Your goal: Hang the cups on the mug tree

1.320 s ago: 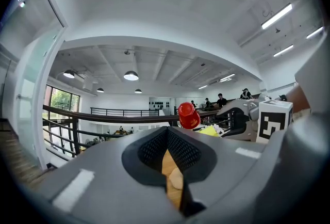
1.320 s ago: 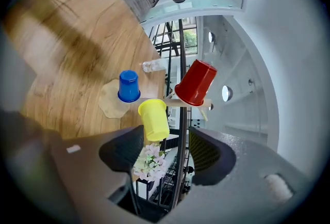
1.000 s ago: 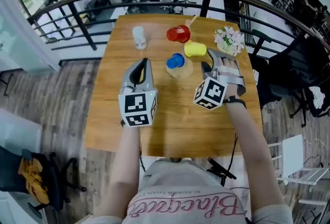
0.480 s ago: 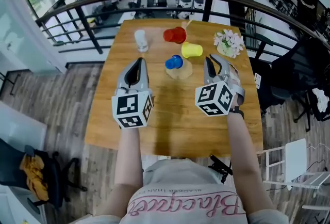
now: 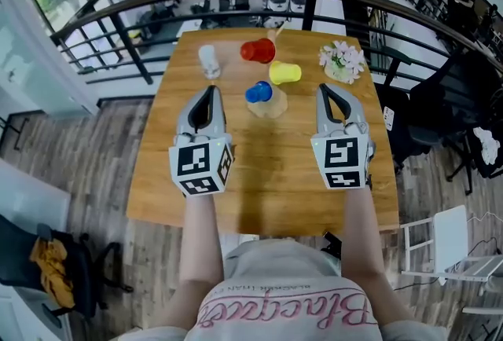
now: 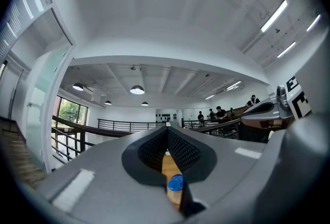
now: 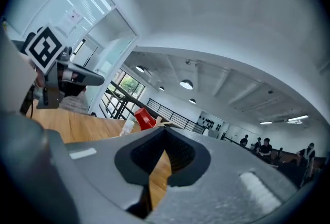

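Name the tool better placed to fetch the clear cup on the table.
Left. The left tool, shut and empty, is directly before the clear cup; the right tool, its jaws just closed on nothing, is beyond the mug tree.

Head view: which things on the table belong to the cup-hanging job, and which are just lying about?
Job:
mug tree
red cup, yellow cup and blue cup, apparently hung on it
white cup, standing alone to the tree's left, not yet hung

Lying about:
flower pot
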{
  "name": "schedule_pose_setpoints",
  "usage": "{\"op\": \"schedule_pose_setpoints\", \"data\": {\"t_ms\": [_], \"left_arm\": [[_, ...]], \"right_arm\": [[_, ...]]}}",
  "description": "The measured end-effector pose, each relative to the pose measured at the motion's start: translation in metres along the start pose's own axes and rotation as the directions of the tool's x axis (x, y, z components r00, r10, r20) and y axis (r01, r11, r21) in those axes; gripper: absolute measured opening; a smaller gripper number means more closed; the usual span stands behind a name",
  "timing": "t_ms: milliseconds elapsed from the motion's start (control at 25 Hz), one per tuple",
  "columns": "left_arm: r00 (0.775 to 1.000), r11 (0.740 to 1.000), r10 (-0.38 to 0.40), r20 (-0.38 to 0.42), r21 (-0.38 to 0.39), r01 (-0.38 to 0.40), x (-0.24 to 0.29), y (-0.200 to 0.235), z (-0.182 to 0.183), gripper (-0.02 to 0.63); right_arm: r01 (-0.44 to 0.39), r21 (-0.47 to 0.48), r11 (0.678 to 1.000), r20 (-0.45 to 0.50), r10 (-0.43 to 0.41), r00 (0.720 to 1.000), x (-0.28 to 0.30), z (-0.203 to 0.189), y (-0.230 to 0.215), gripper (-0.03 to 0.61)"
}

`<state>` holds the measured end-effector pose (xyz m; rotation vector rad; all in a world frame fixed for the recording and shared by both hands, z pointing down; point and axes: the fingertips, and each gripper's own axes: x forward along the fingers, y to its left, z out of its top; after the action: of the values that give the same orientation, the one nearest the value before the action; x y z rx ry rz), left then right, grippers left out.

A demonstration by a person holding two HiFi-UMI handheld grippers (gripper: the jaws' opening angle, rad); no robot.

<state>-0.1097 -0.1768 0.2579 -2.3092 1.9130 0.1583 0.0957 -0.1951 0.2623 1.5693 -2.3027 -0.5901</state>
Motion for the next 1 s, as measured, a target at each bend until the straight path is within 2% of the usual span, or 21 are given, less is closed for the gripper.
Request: {"op": "schedule_pose_setpoints", "data": {"t_ms": [320,680,1000], "left_arm": [[0.999,1.000,-0.022,0.036,0.016,0.022,-0.001,0.001,0.012,0.015],[0.996,0.996,-0.048,0.069,0.074,0.043,-0.003,0.007,0.028,0.016],[0.996,0.993,-0.058,0.071,0.103,0.051,-0.004,0.013,0.033,0.015]], "right_arm": [[-0.021,0.212,0.977,0.063,0.008,0.998,-0.018,-0.003,-0.010,0.001],[-0.052,0.295,0.954,0.100,0.023,0.995,-0.024,0.005,-0.020,0.000],[-0.041,0.289,0.957,0.102,0.012,0.995,-0.026,0.009,-0.027,0.000]]}}
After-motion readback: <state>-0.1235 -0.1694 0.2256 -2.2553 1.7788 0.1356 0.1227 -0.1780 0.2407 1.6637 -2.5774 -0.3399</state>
